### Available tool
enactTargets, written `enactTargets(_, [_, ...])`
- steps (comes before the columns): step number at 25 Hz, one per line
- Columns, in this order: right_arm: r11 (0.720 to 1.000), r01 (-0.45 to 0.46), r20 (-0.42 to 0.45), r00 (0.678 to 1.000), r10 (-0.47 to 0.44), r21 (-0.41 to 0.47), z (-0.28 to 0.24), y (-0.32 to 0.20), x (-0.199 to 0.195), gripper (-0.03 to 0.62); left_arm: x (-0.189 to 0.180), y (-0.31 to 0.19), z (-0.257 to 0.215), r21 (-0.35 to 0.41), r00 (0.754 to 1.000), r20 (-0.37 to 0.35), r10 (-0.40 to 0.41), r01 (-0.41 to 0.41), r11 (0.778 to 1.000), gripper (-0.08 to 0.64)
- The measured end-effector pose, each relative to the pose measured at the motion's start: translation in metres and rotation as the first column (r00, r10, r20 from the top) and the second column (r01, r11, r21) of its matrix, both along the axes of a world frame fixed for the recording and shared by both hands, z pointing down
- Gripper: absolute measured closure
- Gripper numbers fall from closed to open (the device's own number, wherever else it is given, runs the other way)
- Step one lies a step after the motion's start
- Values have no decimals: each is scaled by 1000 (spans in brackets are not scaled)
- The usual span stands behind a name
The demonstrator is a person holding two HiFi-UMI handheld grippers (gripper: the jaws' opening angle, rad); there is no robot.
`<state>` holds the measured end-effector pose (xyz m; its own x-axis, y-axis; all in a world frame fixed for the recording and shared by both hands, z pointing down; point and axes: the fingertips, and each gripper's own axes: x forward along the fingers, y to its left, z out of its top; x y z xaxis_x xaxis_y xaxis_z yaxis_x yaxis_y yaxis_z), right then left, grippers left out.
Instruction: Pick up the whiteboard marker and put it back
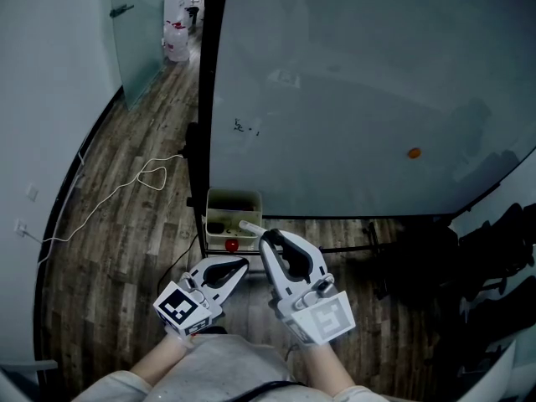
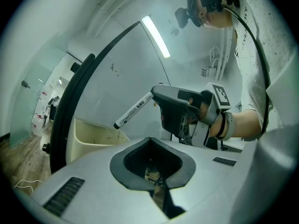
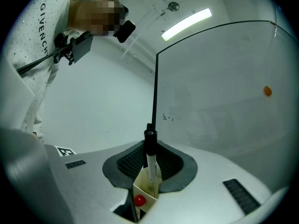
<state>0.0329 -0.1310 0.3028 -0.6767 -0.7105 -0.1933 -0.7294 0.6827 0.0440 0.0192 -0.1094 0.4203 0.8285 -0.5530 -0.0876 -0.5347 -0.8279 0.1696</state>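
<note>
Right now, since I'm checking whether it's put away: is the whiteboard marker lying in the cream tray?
No, the whiteboard marker is gripped by the right hand-held gripper, in the air above the tray.

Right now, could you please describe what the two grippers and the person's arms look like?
Both the left gripper and right gripper are white shells with dark-lined tongs; each carries a cube with black square markers. The sleeves are pale, and a dark wristband circles the right wrist.

- Looks like office / mtg rm.
- Big whiteboard (image 1: 352, 99) on black frame, pen tray (image 1: 234, 201) below.
- Frosted glass partition (image 1: 138, 23), wood-plank floor (image 1: 126, 233), ceiling strip light (image 3: 187, 24).
</note>
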Motion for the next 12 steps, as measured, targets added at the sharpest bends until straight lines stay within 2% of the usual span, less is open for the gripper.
enactTargets(7, [1000, -1, 7, 1000, 1, 27, -16, -2, -9, 514, 2, -1, 1, 3, 1000, 7, 10, -10, 1000, 545])
enactTargets(10, [1000, -22, -15, 1000, 22, 0, 9, -5, -5, 514, 4, 0, 4, 16, 1000, 11, 25, -26, 1000, 545])
enactTargets(12, [1000, -23, -5, 1000, 23, -4, 7, -7, -9, 514, 5, 0, 2, 7, 1000, 7, 26, -26, 1000, 545])
